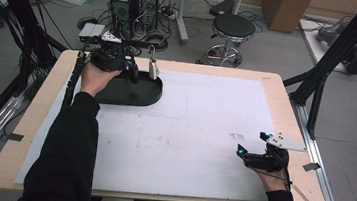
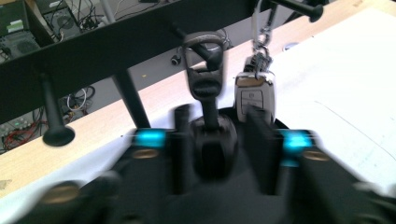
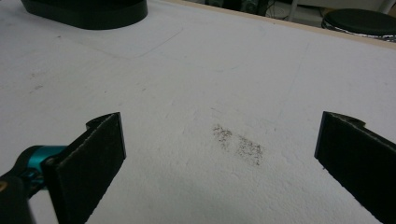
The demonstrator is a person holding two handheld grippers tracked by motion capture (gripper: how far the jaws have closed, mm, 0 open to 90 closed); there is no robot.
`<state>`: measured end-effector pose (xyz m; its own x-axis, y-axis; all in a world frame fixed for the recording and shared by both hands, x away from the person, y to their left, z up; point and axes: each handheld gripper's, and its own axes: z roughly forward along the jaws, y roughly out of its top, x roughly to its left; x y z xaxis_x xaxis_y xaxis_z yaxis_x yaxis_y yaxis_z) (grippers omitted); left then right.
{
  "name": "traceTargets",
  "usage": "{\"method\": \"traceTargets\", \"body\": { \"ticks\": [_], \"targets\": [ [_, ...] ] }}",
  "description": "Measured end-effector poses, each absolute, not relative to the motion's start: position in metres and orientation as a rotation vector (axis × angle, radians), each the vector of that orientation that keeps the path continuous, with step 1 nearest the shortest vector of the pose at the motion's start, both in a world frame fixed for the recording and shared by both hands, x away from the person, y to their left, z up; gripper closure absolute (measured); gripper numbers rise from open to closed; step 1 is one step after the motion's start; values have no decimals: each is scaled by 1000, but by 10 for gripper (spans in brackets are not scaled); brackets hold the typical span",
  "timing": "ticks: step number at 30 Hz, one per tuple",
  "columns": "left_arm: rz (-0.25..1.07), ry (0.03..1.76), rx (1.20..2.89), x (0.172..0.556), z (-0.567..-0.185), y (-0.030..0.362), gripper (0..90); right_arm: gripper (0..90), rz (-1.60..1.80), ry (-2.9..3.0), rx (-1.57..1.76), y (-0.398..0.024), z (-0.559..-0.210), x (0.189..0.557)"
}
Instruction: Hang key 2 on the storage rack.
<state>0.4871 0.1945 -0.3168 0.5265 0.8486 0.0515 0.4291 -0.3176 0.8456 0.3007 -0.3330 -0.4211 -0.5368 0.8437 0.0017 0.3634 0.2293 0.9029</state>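
A black key stand with an oval base [image 1: 139, 94] and a top bar [image 2: 116, 44] with pegs sits at the table's far left. From it hang a black key [image 2: 205, 77] and a silver car key [image 2: 254, 95] [image 1: 153, 69]. My left gripper [image 1: 133, 73] [image 2: 219, 140] is at the stand. Its jaws are apart on either side of the black key's lower part, with a gap showing on the right. My right gripper [image 1: 251, 142] [image 3: 219, 144] rests low over the white mat at the near right, wide open, with nothing between its jaws.
A white mat [image 1: 189, 126] covers most of the wooden table [image 1: 285, 117]. A dark smudge [image 3: 238, 145] marks the mat ahead of the right gripper. Beyond the table's far edge are a stool [image 1: 233, 28], computer towers [image 1: 135, 3] and cables.
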Motion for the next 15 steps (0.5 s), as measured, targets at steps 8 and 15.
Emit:
{"method": "traceTargets", "body": {
  "ticks": [8, 15],
  "targets": [
    [610, 984, 1935, 476, -314, 197, 228, 10, 1271, 2005, 1114, -333, -421, 301],
    [544, 951, 1970, 468, -319, 197, 17, 10, 1271, 2010, 1118, -332, -421, 301]
  ]
}}
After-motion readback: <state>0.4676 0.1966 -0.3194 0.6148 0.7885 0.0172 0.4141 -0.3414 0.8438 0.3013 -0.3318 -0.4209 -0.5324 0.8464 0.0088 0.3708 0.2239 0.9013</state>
